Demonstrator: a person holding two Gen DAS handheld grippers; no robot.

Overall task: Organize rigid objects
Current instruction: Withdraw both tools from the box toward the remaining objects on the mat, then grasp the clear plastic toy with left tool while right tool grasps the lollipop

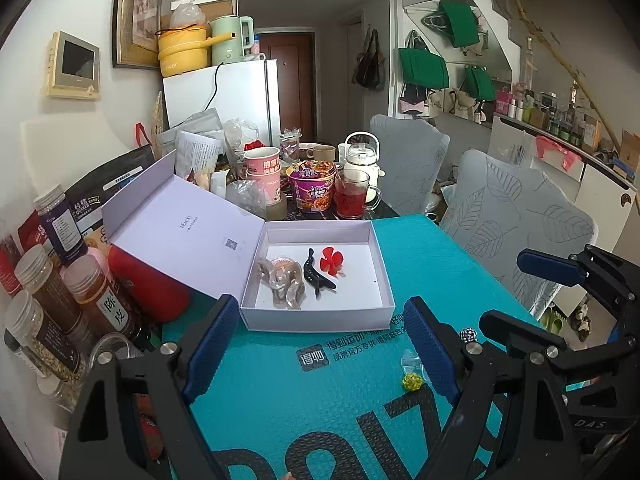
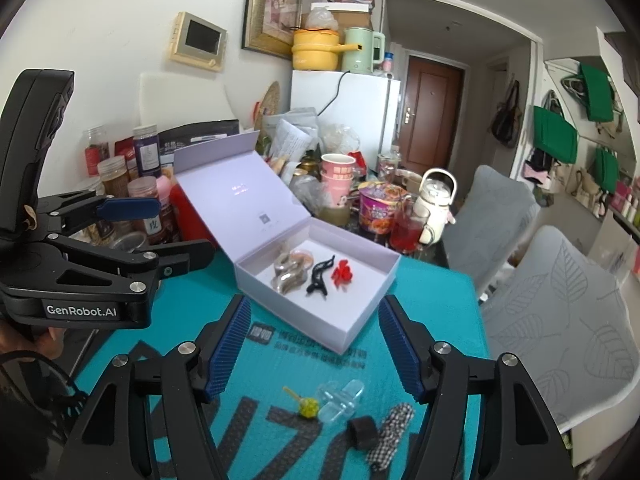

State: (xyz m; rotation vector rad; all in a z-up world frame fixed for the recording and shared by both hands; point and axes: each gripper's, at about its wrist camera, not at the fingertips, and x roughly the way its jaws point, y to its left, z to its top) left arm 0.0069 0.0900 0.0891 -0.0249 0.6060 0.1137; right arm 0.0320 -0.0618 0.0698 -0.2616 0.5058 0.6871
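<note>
A white box (image 1: 382, 264) (image 2: 360, 320) with its lid open stands on the teal mat. It holds a clear-and-brown hair clip (image 1: 282, 280) (image 2: 288, 272), a black clip (image 1: 316, 274) (image 2: 319, 276) and a red flower clip (image 1: 332, 260) (image 2: 343, 273). On the mat near me lie a yellow bead tie (image 2: 307, 406) (image 1: 412, 381), a clear plastic clip (image 2: 340, 398) and a checkered fabric clip (image 2: 390, 430). My left gripper (image 1: 320, 352) is open and empty, just short of the box. My right gripper (image 2: 312, 352) is open and empty above the loose clips.
Jars and a red tin (image 1: 148, 284) crowd the left edge. Noodle cups (image 1: 312, 188), a glass of red drink (image 1: 354, 196) and a white kettle (image 1: 362, 158) stand behind the box. Two grey chairs (image 1: 516, 216) are at the right.
</note>
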